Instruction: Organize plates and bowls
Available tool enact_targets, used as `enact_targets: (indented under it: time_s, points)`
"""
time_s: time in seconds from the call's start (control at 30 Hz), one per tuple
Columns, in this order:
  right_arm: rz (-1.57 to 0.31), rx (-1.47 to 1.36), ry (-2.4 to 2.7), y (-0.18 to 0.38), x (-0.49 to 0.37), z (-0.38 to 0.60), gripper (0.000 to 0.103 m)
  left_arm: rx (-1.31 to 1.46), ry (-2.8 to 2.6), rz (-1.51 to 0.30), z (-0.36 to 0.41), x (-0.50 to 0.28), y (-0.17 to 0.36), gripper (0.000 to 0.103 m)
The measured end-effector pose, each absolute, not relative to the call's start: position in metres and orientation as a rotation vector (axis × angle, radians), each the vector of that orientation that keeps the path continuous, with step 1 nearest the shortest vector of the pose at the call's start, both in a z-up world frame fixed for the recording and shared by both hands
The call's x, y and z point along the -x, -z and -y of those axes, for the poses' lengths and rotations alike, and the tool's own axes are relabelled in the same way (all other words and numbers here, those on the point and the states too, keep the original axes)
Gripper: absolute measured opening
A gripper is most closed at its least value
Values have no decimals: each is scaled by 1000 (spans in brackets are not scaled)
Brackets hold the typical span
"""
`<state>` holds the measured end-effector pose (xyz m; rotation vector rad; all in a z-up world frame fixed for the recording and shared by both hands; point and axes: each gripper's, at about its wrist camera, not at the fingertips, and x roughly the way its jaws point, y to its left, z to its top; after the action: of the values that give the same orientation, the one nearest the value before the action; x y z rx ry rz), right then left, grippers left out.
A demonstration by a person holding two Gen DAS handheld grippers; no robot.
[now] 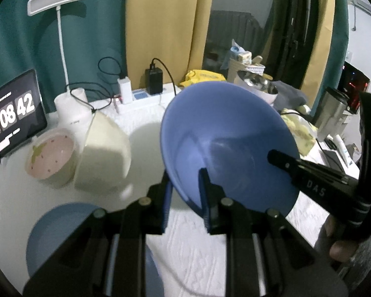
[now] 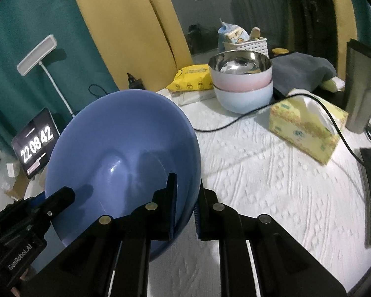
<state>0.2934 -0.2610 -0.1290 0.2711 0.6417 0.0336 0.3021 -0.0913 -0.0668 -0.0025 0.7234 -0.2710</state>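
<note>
Both pairs of jaws are closed down on the rim of the same blue bowl (image 1: 225, 143): the left gripper (image 1: 185, 198) pinches the near rim with one finger inside and one outside, and the right gripper (image 2: 185, 198) does likewise at the rim on its own side. The bowl hangs clear of the surface (image 2: 272, 173), tipped steeply so its mouth faces back toward the jaws and its base points away. Ahead and right of the right jaws, well apart, stands the stack of bowls (image 2: 242, 81), mouths up. Left of the left jaws sit a cream bowl (image 1: 104, 153) tilted on a pink-lined bowl (image 1: 52, 156); below them lies a blue plate (image 1: 61, 227). Neither arm seems clearly nearer.
</note>
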Motion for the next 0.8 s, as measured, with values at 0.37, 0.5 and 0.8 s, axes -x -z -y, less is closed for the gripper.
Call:
enact_targets:
  time_s: [0.37, 0.5, 0.8]
  points:
    - [-679, -233, -26, 134, -264, 250, 17, 34, 297, -771, 83, -276, 78, 21]
    - [-701, -233, -18, 140, -259, 248, 19, 39, 309, -795, 82, -269, 85, 22]
    - [-743, -232, -6, 147, -251, 243, 26, 39, 344, -851, 78, -260, 96, 24]
